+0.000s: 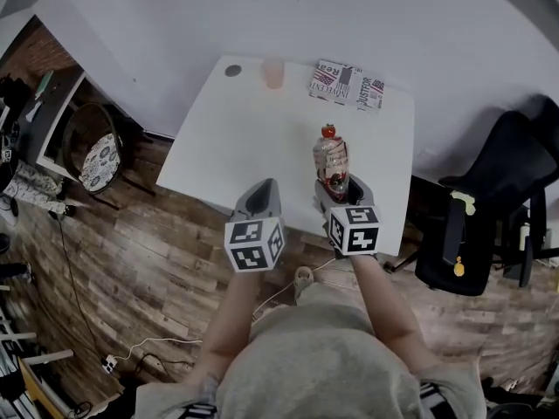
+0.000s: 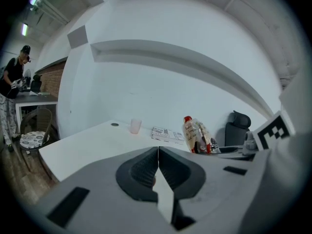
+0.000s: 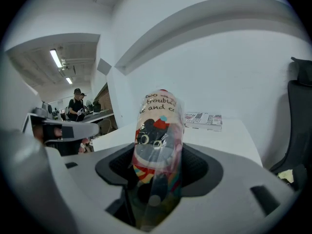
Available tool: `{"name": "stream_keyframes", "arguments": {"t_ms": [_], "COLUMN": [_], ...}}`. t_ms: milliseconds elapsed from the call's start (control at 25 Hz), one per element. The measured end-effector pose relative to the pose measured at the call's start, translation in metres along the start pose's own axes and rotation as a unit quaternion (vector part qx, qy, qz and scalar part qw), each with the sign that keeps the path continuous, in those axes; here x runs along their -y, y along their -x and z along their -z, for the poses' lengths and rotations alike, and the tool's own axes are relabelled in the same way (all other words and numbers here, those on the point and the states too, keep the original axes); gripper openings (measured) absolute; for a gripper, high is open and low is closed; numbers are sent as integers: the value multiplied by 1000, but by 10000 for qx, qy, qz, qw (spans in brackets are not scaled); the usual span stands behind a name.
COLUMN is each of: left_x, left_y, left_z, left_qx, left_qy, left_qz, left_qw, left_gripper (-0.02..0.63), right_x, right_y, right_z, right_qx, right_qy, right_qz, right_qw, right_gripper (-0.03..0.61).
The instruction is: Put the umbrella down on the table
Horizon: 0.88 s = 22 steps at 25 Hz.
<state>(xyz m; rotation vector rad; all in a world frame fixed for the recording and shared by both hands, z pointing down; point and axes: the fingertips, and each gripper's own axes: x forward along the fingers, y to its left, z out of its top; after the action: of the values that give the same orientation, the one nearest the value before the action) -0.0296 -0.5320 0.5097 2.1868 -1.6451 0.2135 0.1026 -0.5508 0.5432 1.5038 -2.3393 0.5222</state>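
A folded umbrella (image 1: 332,166) in a clear printed sleeve with a red cap is clamped between the pads of my right gripper (image 1: 336,192). It sticks out forward over the near part of the white table (image 1: 244,147). In the right gripper view the umbrella (image 3: 157,145) fills the middle, with cartoon print and lettering on its sleeve, held between the jaws of the right gripper (image 3: 158,172). My left gripper (image 1: 260,201) hovers at the table's near edge, left of the umbrella; in its own view the left gripper (image 2: 158,172) has its jaws together with nothing between them, and the umbrella (image 2: 197,135) shows beyond.
A pink cup (image 1: 274,72) and a printed booklet (image 1: 347,84) lie at the table's far side, with a dark round spot (image 1: 232,71) at the far left corner. A black office chair (image 1: 489,208) stands right of the table. A wicker chair (image 1: 92,151) stands left; cables lie on the wooden floor.
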Motion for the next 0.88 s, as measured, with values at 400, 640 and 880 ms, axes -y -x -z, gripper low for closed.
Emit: {"name": "stream_keyframes", "arguments": {"t_ms": [400, 640, 880], "left_x": [-11, -15, -17], "left_y": [-40, -58, -73], "left_z": [10, 15, 21], "left_qx": [-234, -320, -430], "left_qy": [100, 128, 144], "left_qz": [-95, -83, -85], "left_qw": [9996, 9994, 9989], "left_gripper": [8, 8, 8], "right_x": [31, 44, 53], "right_y": [-59, -87, -110], "right_z": [23, 37, 54], "right_qx": [-594, -925, -1336], "right_qy": [-16, -14, -108], "right_qz": [2, 31, 16], "right_qw": [9982, 9957, 9910], "right_gripper": [268, 268, 268]}}
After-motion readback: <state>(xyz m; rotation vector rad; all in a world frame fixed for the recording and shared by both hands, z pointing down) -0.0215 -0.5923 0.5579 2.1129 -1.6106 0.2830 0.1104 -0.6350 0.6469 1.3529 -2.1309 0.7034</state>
